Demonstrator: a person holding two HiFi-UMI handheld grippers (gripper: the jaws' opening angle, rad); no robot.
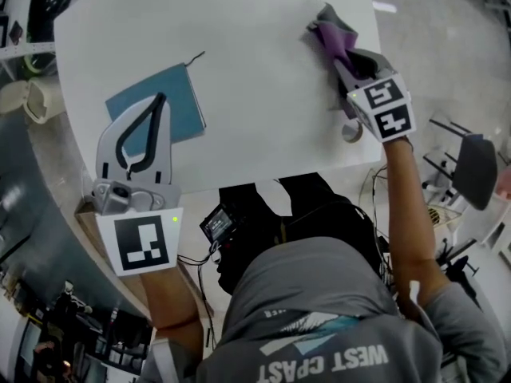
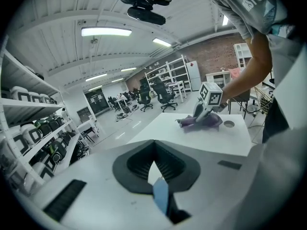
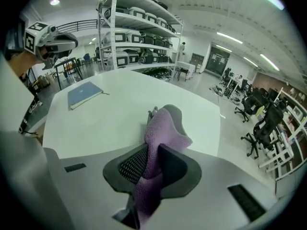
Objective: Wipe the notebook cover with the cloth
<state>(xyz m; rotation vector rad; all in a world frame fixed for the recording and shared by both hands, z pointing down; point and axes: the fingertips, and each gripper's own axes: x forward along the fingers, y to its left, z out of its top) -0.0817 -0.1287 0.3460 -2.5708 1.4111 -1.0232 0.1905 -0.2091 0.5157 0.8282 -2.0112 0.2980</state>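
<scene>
**Plainly apart: cloth at the far right, notebook at the left**

The right gripper (image 1: 339, 50) has its jaws closed on a crumpled purple fleece cloth (image 1: 334, 37), which bunches out past the tips near the far right corner of the round-cornered white table (image 1: 255, 94). The flat blue notebook (image 1: 180, 102) lies on the table's left side, well apart from the cloth. The left gripper (image 1: 160, 98) hangs over it with its jaw tips together and nothing held.

The right gripper view shows the whole notebook (image 3: 84, 94) lying flat, while the left gripper view gives only a blue sliver of it (image 2: 160, 193) through the gap behind the tips. That view shows the cloth (image 2: 199, 122) resting on the tabletop.

In the head view the left gripper covers the notebook's middle. No view shows whether its tips touch the cover.
</scene>
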